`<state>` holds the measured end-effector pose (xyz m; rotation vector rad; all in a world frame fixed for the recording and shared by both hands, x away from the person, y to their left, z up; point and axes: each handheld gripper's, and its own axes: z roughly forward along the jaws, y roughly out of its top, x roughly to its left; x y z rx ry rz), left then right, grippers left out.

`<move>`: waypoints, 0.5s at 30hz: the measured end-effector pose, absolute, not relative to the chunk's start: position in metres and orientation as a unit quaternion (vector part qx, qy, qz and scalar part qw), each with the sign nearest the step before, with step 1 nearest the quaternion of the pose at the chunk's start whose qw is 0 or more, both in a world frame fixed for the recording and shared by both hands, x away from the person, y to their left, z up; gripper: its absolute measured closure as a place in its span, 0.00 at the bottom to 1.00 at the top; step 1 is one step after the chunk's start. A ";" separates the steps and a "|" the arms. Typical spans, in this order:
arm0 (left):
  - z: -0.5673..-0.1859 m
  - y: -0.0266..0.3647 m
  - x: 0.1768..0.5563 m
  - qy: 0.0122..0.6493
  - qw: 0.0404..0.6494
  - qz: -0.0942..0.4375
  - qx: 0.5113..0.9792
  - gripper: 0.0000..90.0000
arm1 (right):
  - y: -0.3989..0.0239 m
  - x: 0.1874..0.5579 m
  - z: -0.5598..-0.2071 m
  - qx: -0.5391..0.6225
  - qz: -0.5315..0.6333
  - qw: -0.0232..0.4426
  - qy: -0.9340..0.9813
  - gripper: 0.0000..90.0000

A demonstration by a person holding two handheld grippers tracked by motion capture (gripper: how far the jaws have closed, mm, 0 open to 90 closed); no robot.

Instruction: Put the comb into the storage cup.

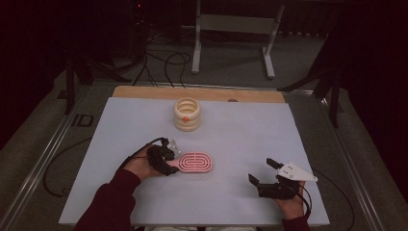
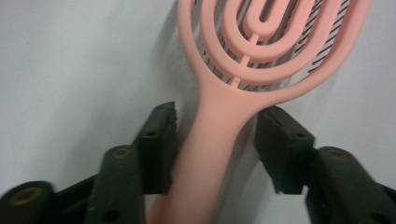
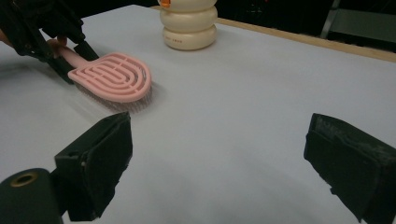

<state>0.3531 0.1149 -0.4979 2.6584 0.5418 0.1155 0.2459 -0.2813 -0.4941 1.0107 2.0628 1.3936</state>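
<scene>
hairbrush (image 2: 219, 140) between left fingers (image 2: 159, 144); beyond: cream holder (image 1: 187, 114), path unobstructed

Pink brush (image 2: 261, 51) handle between gripper (image 2: 215, 149) jaws, white tabletop (image 2: 70, 70)

Dim room with dark surroundings, evenly lit pale bench (image 1: 240, 130), soft faint shadows, left gripper view slightly blurred up close

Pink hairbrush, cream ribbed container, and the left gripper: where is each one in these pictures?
pink hairbrush (image 1: 196, 162), high view, middle of its oval head.
cream ribbed container (image 1: 186, 114), high view, its side wall.
left gripper (image 2: 215, 140), left gripper view, between its fingertips, at the handle.
</scene>
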 end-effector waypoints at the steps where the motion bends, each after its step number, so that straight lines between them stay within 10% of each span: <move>1: -0.498 0.115 0.353 0.194 0.211 0.040 0.957 0.58 | -0.281 0.246 -0.494 0.366 0.505 0.225 0.748 0.09; 15: -0.496 0.110 0.358 0.197 0.191 0.022 0.961 0.75 | -0.281 0.246 -0.495 0.366 0.505 0.224 0.749 0.09</move>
